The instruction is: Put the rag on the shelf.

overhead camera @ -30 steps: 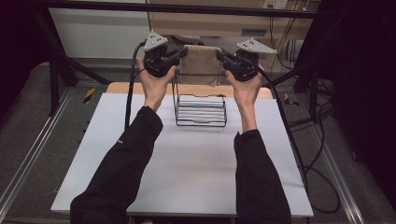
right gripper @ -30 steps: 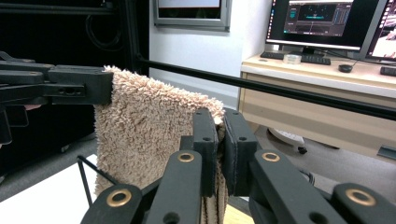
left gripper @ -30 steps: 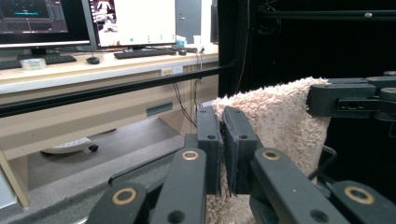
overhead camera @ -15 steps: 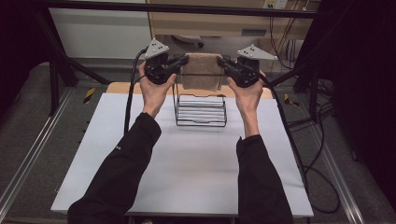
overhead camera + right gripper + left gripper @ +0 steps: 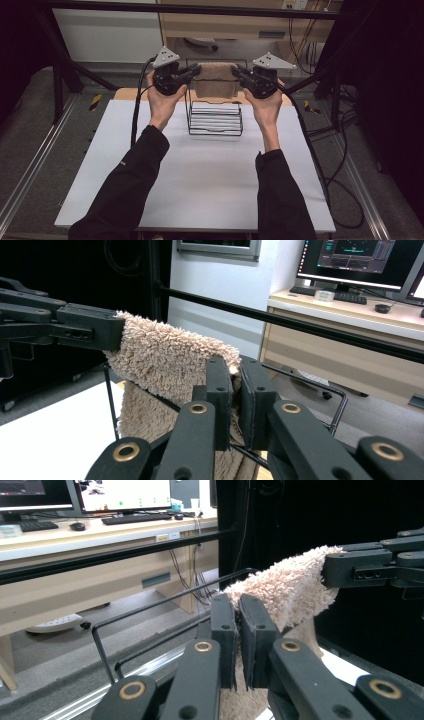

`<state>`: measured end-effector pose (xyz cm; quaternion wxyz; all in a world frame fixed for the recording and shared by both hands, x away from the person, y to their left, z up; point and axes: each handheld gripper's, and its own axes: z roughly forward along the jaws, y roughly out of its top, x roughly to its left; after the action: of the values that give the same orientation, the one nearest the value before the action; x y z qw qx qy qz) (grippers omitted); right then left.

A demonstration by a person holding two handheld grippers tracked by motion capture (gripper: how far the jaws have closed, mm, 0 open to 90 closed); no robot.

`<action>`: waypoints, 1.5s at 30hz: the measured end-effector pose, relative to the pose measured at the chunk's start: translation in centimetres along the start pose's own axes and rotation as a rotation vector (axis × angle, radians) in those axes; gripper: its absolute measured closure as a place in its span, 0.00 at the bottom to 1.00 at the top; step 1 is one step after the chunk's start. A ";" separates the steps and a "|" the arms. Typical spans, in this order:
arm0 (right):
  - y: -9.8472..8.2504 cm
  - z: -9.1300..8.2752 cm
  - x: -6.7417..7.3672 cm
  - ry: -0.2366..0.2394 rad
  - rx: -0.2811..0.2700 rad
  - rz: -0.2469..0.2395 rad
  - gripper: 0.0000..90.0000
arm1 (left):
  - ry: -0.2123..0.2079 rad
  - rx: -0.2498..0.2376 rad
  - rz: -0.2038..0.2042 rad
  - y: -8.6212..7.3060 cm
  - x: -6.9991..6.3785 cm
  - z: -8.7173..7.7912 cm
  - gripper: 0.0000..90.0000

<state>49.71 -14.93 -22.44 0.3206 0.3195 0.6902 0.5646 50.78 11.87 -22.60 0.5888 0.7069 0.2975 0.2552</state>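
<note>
A beige fluffy towel (image 5: pixel 216 80) hangs stretched between my two grippers above the back rail of a black wire rack (image 5: pixel 215 120). The left gripper (image 5: pixel 194 73) is shut on the towel's left top corner, and the right gripper (image 5: pixel 236 73) is shut on its right top corner. In the left gripper view the jaws (image 5: pixel 238 630) pinch the towel (image 5: pixel 285 587), with the other gripper (image 5: pixel 360 569) clamped on its far end. In the right gripper view the jaws (image 5: pixel 234 390) pinch the towel (image 5: pixel 165 357), which drapes over the rack's rail (image 5: pixel 310 382).
The rack stands at the back middle of a white tabletop (image 5: pixel 200 185). A black frame bar (image 5: pixel 200 7) crosses overhead behind it. Cables (image 5: pixel 320 165) trail along the table's right side. A desk with monitors (image 5: pixel 360 255) lies beyond.
Both grippers, still shut on the towel, have shifted slightly down in the picture toward the rack's back rail. The towel now hangs lower over it.
</note>
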 end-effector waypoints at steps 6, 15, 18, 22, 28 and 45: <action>-0.2 -0.4 0.3 0.007 0.014 -0.002 0.94 | -0.019 0.025 0.006 -0.3 -0.2 -0.5 0.94; -0.9 -0.9 0.7 0.018 0.047 -0.010 0.93 | -0.031 0.063 -0.015 -0.9 -0.5 -0.7 0.93; -1.2 -1.0 0.8 0.021 0.055 -0.017 0.93 | -0.033 0.078 -0.024 -1.0 -0.5 -0.8 0.93; -1.4 -1.0 0.9 0.024 0.057 -0.010 0.94 | -0.044 0.089 -0.038 -0.8 -0.5 -1.0 0.90; -1.8 -1.1 0.9 0.029 0.058 -0.011 0.94 | -0.054 0.061 -0.069 0.6 -0.3 -2.0 0.81; -2.4 -1.2 1.1 0.042 0.086 -0.047 0.93 | -0.124 0.176 -0.122 0.3 -0.4 -0.5 0.99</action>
<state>47.91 -15.14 -24.75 0.3051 0.3048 0.7275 0.5336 50.16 11.86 -22.26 0.5561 0.7509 0.3241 0.1476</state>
